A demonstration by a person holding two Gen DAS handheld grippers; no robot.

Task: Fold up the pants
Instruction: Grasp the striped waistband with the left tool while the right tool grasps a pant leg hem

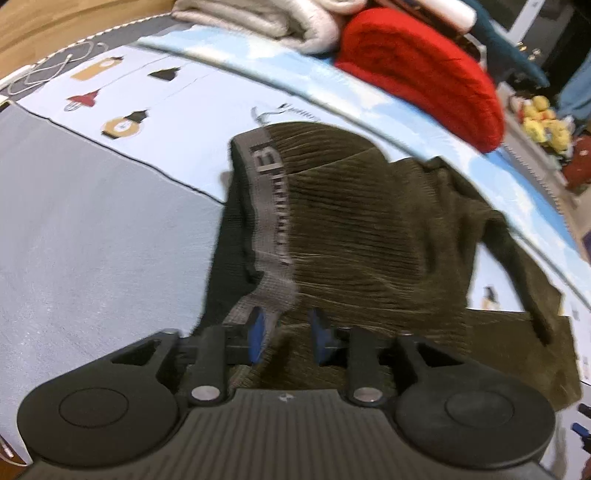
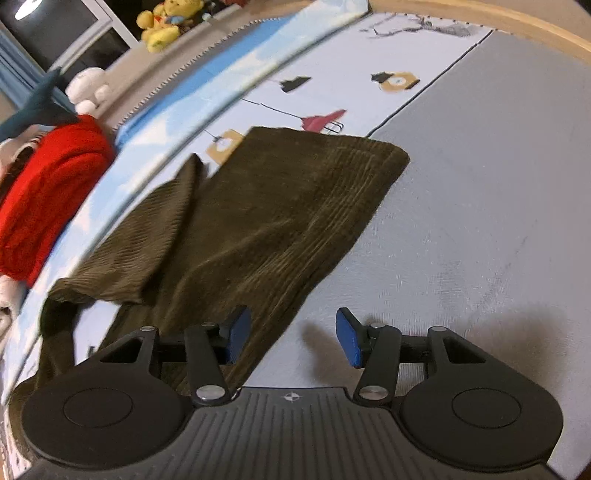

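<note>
Closest to my left wrist camera, my left gripper (image 1: 286,339) is clenched on the pants (image 1: 369,229) at their grey waistband (image 1: 271,221), its two blue pads pressing the fabric. One red blanket (image 1: 424,70) lies beyond the pants. From my right wrist camera, my right gripper (image 2: 293,339) is released, two pads spread, just beside the pants (image 2: 258,229), which lie on the mat (image 2: 480,203).

A red blanket (image 1: 424,70) lies folded at the far side, and a grey folded cloth (image 1: 266,22) sits just beside it. Yellow stuffed toys (image 2: 166,22) sit in a pile farther back. The sheet (image 1: 92,206) is grey, with a pale part showing little lamp pictures (image 2: 395,81).
</note>
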